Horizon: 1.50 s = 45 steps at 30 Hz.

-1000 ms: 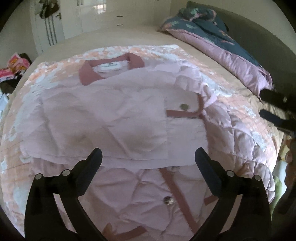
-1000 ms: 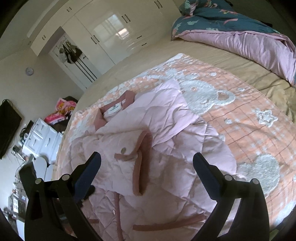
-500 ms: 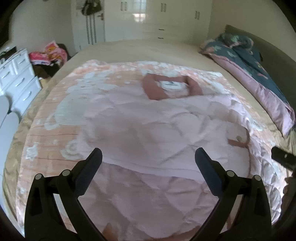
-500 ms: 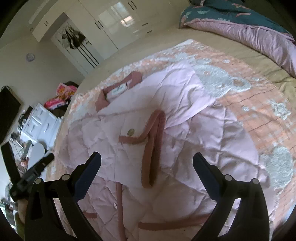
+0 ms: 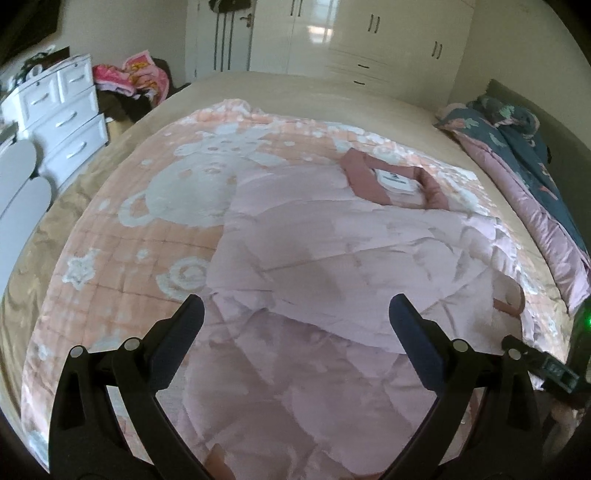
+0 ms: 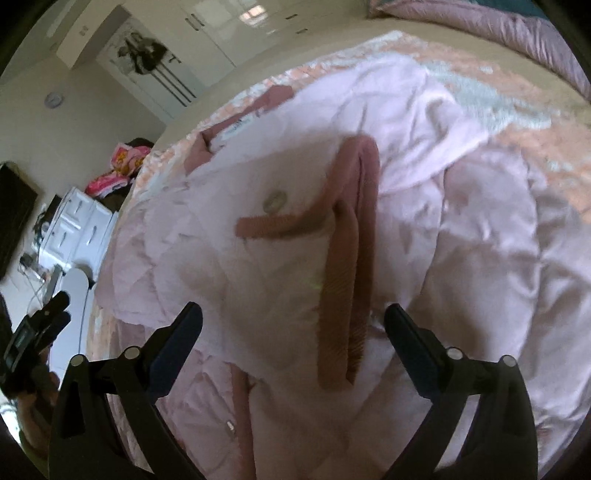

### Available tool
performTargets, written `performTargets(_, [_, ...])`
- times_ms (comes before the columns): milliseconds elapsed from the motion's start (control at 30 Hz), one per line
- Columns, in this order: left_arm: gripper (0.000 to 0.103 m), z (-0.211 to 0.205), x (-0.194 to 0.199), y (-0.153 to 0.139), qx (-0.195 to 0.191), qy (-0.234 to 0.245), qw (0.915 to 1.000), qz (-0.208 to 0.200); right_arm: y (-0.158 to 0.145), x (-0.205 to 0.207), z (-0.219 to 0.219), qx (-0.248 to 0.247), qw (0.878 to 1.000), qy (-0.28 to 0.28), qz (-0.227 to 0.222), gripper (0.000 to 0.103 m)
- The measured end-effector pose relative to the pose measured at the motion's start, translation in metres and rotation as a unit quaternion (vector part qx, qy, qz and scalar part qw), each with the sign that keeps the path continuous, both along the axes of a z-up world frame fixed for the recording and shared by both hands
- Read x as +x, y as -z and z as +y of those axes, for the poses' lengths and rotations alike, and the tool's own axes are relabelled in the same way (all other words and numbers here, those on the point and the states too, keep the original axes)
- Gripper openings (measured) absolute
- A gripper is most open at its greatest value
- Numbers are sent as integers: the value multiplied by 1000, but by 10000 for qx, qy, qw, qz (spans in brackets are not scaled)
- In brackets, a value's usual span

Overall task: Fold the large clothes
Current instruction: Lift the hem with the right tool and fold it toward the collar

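Note:
A pale pink quilted jacket [image 5: 332, 258] with a dark pink collar [image 5: 391, 181] lies spread on the bed, one sleeve folded across its body. In the right wrist view the jacket [image 6: 461, 240] fills the frame, with the sleeve's dark pink ribbed cuff [image 6: 347, 266] and a round snap button [image 6: 274, 201] on top. My left gripper [image 5: 295, 314] is open and empty, hovering over the jacket's left lower part. My right gripper [image 6: 293, 321] is open and empty, close above the cuff. The left gripper also shows at the left edge of the right wrist view [image 6: 40, 325].
The jacket lies on a peach blanket [image 5: 155, 206] with white bear prints over a tan bed. A dark blue and pink duvet [image 5: 524, 155] is bunched at the right. A white drawer unit [image 5: 62, 110] stands left of the bed, wardrobes [image 5: 369, 33] behind.
My left gripper has swung left, so the jacket now sits right of centre in its view. My right gripper has moved down closer to the cuff. Both stay open.

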<state>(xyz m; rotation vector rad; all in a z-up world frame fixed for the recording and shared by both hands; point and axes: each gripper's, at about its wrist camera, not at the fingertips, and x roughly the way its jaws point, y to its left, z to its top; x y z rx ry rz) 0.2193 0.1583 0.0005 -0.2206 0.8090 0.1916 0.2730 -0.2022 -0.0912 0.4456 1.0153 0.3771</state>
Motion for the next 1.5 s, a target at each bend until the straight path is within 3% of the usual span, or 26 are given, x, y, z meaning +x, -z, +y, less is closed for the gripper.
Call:
performTargets(133, [94,12,-7,0,-194,-175,9995,-203,6,-1,2,29,9998,-132,-169,46])
performTargets(167, [94,16,-8,1,-270,-242,9991,-226,4,-2,2,74,9995,-198,-235,31])
performTargets(300, [94,25,-6,8,-484,-375,9980,-162,-20,-6,10,-61,9956,-497,-795,18])
performTargets(467, [94,27,-2,13,-550,-446,9974,-114,-85,3,12,-105,9816,-916,-1671,18])
performTargets(600, [94,28,4,11,-530,-435,9976,-134,-142,11,21,-766,9510,-1276,-2708,17])
performTargets(633, [94,27,7,11,-518,-427,9976,-142,-151,14,25,-1002,9422,-1327,-2908,17])
performTargets(733, [94,25,18,7,-543,-375,9977,-153,-158,30,27,-1249,9317,-1398,-3110,17])
performTargets(833, [94,21,30,3,-522,-292,9981,-165,-147,53,23,-1383,9348,-1320,-2993,17])
performTargets(1133, [94,-1,69,5,-341,88,9994,-60,-84,84,10,-1351,9614,-967,-2195,17])
performTargets(1500, [94,-25,102,23,-322,318,9986,286,-60,86,11,-1395,9691,-878,-1836,22])
